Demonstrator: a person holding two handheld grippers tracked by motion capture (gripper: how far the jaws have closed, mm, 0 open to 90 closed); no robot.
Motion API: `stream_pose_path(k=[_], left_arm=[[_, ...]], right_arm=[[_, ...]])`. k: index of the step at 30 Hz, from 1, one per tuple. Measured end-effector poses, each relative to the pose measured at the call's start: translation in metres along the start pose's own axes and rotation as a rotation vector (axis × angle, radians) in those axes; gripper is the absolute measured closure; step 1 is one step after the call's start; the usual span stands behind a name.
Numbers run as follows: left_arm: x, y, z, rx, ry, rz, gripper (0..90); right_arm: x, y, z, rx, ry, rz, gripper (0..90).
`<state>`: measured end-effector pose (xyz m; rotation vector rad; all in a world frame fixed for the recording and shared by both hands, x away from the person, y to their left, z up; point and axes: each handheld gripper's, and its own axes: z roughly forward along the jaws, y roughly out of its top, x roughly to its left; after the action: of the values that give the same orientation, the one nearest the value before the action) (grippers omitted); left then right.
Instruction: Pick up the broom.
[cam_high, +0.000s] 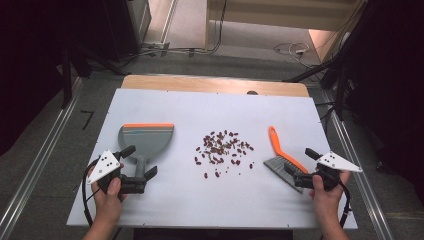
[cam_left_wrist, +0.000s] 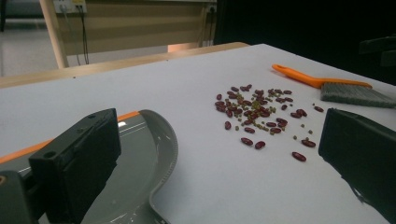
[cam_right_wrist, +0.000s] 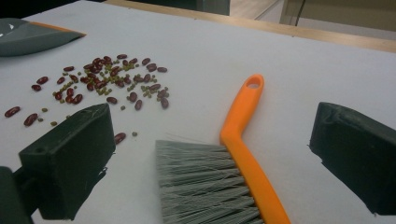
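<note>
Both my grippers stand spread and empty: right gripper (cam_high: 306, 169) straddling the brush (cam_right_wrist: 219, 182), right of the beans (cam_high: 222, 149), left gripper (cam_high: 140, 162) at the dustpan (cam_high: 145, 141) handle. Both look light, stiff plastic; I'd pinch the handles

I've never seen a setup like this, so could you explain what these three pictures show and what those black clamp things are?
A person holds a hand-held gripper in each hand: the left hand-held gripper and the right hand-held gripper. One picture looks down from above; the other two come from cameras riding on each gripper, looking along its black jaws. On the white table lie a grey dustpan, scattered beans and an orange-handled brush. Both sets of jaws stand open; nothing is held yet.
</note>
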<state>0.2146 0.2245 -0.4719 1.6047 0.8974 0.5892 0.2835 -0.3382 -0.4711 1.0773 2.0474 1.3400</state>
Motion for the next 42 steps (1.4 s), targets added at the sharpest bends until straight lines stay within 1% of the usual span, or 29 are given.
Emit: stream_pose_path(k=[2, 4, 6, 8, 12, 13, 15, 18, 19, 22, 24, 26, 28, 31, 34, 37, 39, 41, 42], left_arm=[[0.0, 0.0, 0.0, 0.001, -0.002, 0.001, 0.0], [-0.001, 0.0, 0.001, 0.004, -0.006, 0.004, 0.0], [-0.002, 0.0, 0.002, 0.006, -0.009, 0.007, 0.0], [-0.002, 0.0, 0.003, 0.007, -0.01, 0.008, 0.0], [-0.003, 0.0, 0.004, 0.009, -0.01, 0.011, 0.0], [-0.003, 0.0, 0.004, 0.011, -0.008, 0.013, 0.0], [-0.004, 0.0, 0.004, 0.012, -0.008, 0.018, 0.0], [-0.005, 0.0, 0.004, 0.012, -0.011, 0.02, 0.0], [-0.005, 0.0, 0.005, 0.012, -0.011, 0.019, 0.0], [-0.005, 0.001, 0.006, 0.013, -0.016, 0.016, 0.0], [-0.006, 0.001, 0.007, 0.016, -0.018, 0.018, 0.0], [-0.006, 0.001, 0.008, 0.017, -0.023, 0.02, 0.0], [-0.007, 0.001, 0.01, 0.017, -0.026, 0.018, 0.0], [-0.008, 0.001, 0.011, 0.022, -0.029, 0.021, 0.0], [-0.008, 0.001, 0.012, 0.024, -0.033, 0.024, 0.0], [-0.008, 0.001, 0.013, 0.025, -0.031, 0.02, 0.0], [-0.009, 0.0, 0.013, 0.027, -0.032, 0.021, 0.0], [-0.009, 0.0, 0.013, 0.028, -0.034, 0.022, 0.0], [-0.01, 0.0, 0.013, 0.031, -0.035, 0.023, 0.0]], right_arm=[[0.0, 0.002, -0.001, -0.005, 0.005, 0.007, 0.0], [-0.001, 0.004, -0.002, -0.01, 0.006, 0.001, 0.0], [-0.001, 0.008, -0.002, -0.007, -0.005, -0.014, 0.0], [0.0, 0.012, -0.004, -0.014, 0.002, -0.013, 0.0], [0.0, 0.022, -0.004, -0.021, 0.002, -0.019, 0.0], [0.0, 0.025, -0.004, -0.023, 0.005, -0.026, 0.0], [0.001, 0.032, -0.003, -0.022, 0.013, -0.024, 0.0], [0.003, 0.044, 0.001, 0.0, 0.014, -0.039, 0.0], [0.004, 0.047, 0.003, 0.001, 0.024, -0.038, 0.0], [0.003, 0.056, 0.009, 0.028, 0.034, -0.032, 0.0], [0.002, 0.061, 0.014, 0.048, 0.025, -0.044, 0.0], [0.0, 0.066, 0.018, 0.061, 0.014, -0.039, 0.0], [-0.004, 0.071, 0.021, 0.064, 0.013, -0.027, 0.0], [-0.011, 0.077, 0.026, 0.085, -0.012, -0.025, 0.0], [-0.016, 0.081, 0.031, 0.109, -0.036, -0.017, 0.0], [-0.021, 0.083, 0.036, 0.132, -0.037, 0.007, 0.0], [-0.022, 0.082, 0.04, 0.146, -0.035, 0.007, 0.0], [-0.022, 0.08, 0.045, 0.174, -0.034, 0.001, 0.0], [-0.021, 0.079, 0.047, 0.189, -0.037, 0.0, 3.5]])
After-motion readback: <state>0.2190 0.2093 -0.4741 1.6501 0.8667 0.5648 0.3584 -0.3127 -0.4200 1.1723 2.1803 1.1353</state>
